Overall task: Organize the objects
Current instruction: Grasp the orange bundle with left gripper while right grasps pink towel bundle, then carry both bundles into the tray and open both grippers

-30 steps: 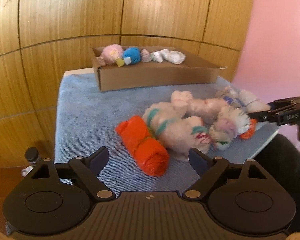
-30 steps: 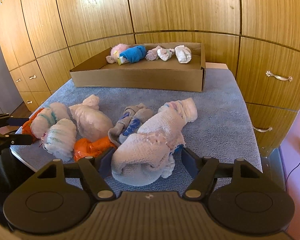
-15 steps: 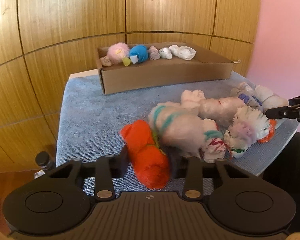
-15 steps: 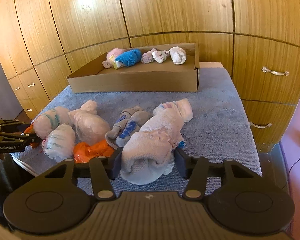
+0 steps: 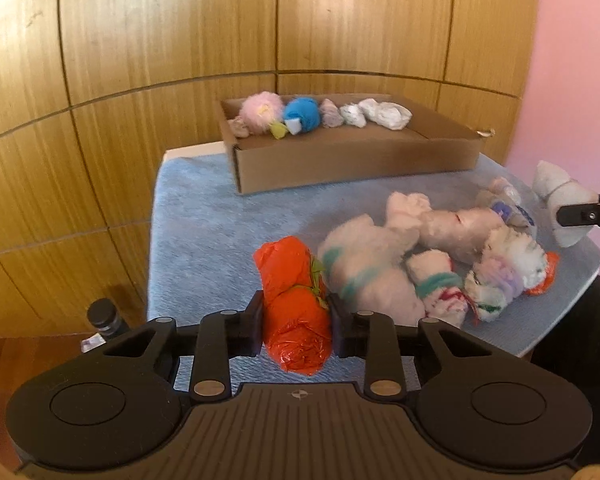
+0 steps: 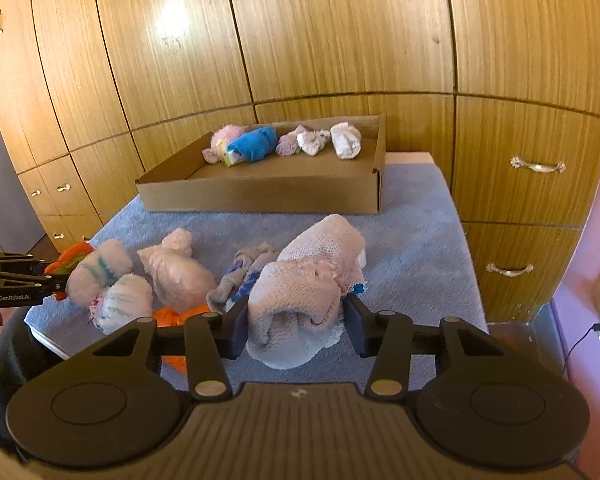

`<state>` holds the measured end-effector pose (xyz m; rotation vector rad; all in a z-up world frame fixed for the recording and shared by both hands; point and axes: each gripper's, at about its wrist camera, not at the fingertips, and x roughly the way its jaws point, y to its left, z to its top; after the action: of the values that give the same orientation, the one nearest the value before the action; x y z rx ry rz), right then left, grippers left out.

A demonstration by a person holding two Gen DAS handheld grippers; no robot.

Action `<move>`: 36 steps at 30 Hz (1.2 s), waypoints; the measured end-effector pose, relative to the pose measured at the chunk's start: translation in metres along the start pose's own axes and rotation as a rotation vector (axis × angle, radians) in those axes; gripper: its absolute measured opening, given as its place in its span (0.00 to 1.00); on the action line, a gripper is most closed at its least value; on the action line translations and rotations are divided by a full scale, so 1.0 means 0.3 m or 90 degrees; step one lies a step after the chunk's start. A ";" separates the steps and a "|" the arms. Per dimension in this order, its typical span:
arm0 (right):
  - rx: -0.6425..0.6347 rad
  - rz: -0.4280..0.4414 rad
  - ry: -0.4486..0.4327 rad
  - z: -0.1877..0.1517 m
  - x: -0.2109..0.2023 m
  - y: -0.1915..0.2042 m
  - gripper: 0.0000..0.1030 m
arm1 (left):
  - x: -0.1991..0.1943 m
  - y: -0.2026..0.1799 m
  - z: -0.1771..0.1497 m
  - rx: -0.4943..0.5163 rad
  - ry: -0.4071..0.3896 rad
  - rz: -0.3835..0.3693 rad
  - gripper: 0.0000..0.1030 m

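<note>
Our left gripper (image 5: 296, 322) is clamped on the orange sock roll (image 5: 294, 308), its fingers pressed against both sides, at the near edge of the blue towel (image 5: 204, 216). Our right gripper (image 6: 296, 320) squeezes the pale pink knitted bundle (image 6: 308, 280). Between them a cluster of rolled socks lies on the towel, a white-and-teal roll (image 5: 364, 272) touching the orange one. Beyond, against the wooden cabinets (image 6: 340, 32), the cardboard box (image 6: 260, 196) holds a row of rolls, among them a blue roll (image 6: 252, 144).
</note>
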<state>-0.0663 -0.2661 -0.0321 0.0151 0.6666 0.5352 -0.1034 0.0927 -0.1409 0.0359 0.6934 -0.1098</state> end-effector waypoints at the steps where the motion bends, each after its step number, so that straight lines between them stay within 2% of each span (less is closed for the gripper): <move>1: -0.003 -0.001 -0.003 0.007 -0.003 -0.002 0.43 | -0.002 0.008 0.007 -0.003 -0.002 0.004 0.36; 9: -0.046 0.003 -0.034 0.113 -0.006 -0.010 0.43 | -0.013 0.056 0.111 -0.019 -0.034 0.011 0.36; 14: -0.089 0.039 -0.056 0.237 0.018 0.011 0.43 | -0.007 0.055 0.271 -0.010 -0.066 -0.001 0.36; 18: -0.144 0.072 -0.065 0.358 0.101 0.058 0.43 | 0.048 0.021 0.427 -0.009 -0.076 -0.022 0.36; 21: -0.174 0.097 -0.056 0.431 0.185 0.091 0.43 | 0.138 -0.023 0.539 -0.023 -0.062 -0.037 0.36; 26: -0.215 0.122 -0.015 0.525 0.376 0.170 0.44 | 0.322 -0.039 0.636 -0.045 -0.019 -0.039 0.36; 32: -0.260 0.127 0.076 0.517 0.639 0.248 0.44 | 0.521 0.002 0.646 -0.074 0.045 0.008 0.36; 36: -0.278 0.131 0.108 0.503 0.746 0.268 0.44 | 0.597 0.026 0.630 -0.066 0.074 0.054 0.36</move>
<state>0.1322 -0.0664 -0.0289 -0.3779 0.7056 0.8797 0.1545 0.0715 -0.1101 -0.0273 0.8123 0.0102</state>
